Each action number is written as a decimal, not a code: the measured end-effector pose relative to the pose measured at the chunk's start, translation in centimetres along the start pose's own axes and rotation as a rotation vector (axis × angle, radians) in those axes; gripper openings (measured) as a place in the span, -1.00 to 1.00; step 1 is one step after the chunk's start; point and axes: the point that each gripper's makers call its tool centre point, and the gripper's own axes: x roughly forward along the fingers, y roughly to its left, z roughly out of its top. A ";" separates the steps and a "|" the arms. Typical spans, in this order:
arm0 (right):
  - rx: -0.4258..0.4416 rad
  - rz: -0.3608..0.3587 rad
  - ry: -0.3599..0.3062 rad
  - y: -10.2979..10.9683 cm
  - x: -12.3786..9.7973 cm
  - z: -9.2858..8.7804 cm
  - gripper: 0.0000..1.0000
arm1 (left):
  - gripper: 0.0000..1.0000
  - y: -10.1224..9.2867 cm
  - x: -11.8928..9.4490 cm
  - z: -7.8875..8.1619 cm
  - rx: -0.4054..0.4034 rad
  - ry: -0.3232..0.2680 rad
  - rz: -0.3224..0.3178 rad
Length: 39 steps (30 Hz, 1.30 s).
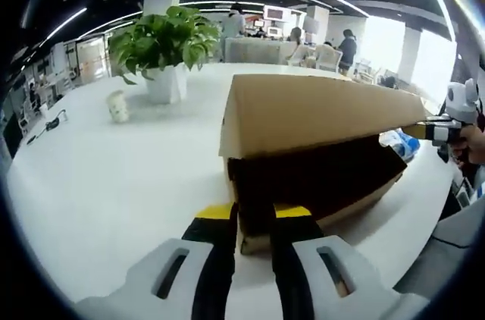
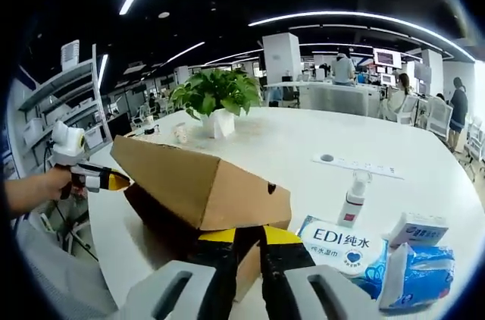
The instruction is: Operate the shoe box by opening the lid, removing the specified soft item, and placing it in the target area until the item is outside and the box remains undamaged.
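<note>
Shoe box (image 1: 318,161) sits mid-counter (image 1: 114,183), its cardboard lid (image 1: 311,111) tilted up like a ramp. At the left in the left gripper view, a potted plant (image 1: 163,43) and a small cup (image 1: 117,105) stand well clear. The left tongs (image 1: 254,218) look clenched on the box's near wall, probably to steady it. Further right, the right tongs (image 1: 424,130) pinch the lid's far edge, raising it. In the right gripper view, wet wipes (image 2: 341,244) and a spray bottle (image 2: 352,199) lie beside the box. The box's inside is dark; the soft item can't be made out.
</note>
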 end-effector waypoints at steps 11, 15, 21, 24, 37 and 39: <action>-0.029 0.033 0.005 1.0 -0.6 -1.2 -0.82 | -0.65 -0.7 -0.5 0.7 0.041 -0.046 -0.033; -0.044 0.050 0.001 1.4 -0.8 -1.5 -0.77 | -0.62 -0.6 -0.5 0.6 0.050 -0.048 -0.037; -0.110 0.068 0.001 2.0 -0.9 -1.9 -0.71 | -0.55 -0.8 -0.8 0.6 0.072 -0.055 -0.047; -0.140 0.083 -0.008 2.6 -0.9 -1.8 -0.64 | -0.53 -1.1 -0.9 0.7 0.095 -0.065 -0.057; -0.138 0.092 -0.011 2.8 -1.0 -2.1 -0.58 | -0.48 -1.0 -1.3 0.5 0.127 -0.074 -0.065; -0.139 0.096 -0.013 2.9 -1.1 -2.2 -0.56 | -0.45 -1.1 -1.3 0.4 0.137 -0.073 -0.074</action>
